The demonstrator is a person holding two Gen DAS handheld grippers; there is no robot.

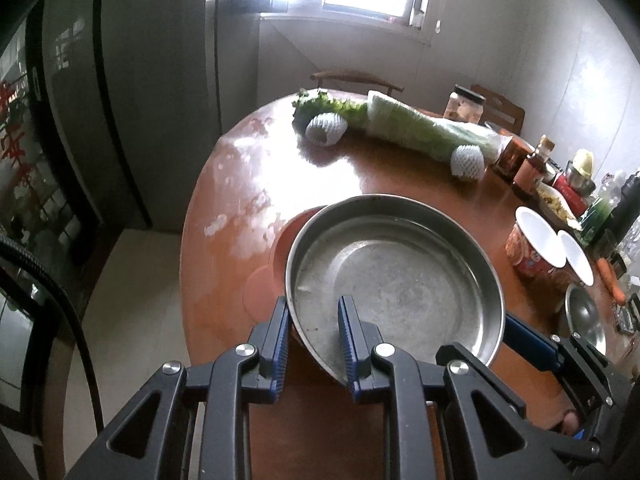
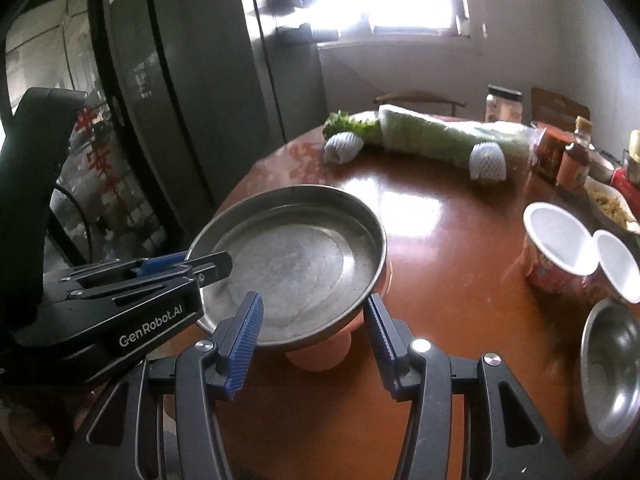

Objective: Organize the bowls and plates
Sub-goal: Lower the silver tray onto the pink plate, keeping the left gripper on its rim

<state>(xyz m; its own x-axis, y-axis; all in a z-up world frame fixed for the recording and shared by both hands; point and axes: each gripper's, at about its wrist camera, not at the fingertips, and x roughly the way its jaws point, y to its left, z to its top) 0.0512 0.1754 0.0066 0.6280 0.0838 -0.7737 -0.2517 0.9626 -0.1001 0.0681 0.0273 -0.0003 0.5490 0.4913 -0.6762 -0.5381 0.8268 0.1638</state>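
Note:
A round steel plate (image 1: 392, 280) (image 2: 292, 264) hangs tilted just above the brown round table (image 1: 360, 184) (image 2: 440, 240). My left gripper (image 1: 314, 302) is shut on the plate's near-left rim, one finger inside and one outside; in the right wrist view the left gripper (image 2: 208, 264) clamps that rim from the left. An orange dish (image 1: 280, 248) (image 2: 320, 354) lies under the plate, mostly hidden. My right gripper (image 2: 314, 298) stands open, its fingers on either side of the plate's near edge without pressing on it.
Two red paper cups (image 2: 556, 240) and a small steel bowl (image 2: 612, 372) stand at the right. A wrapped cabbage (image 2: 432, 136), foam-netted fruit (image 2: 340, 148), a jar and bottles (image 2: 576, 156) line the far side. A dark fridge (image 1: 120, 120) stands left of the table.

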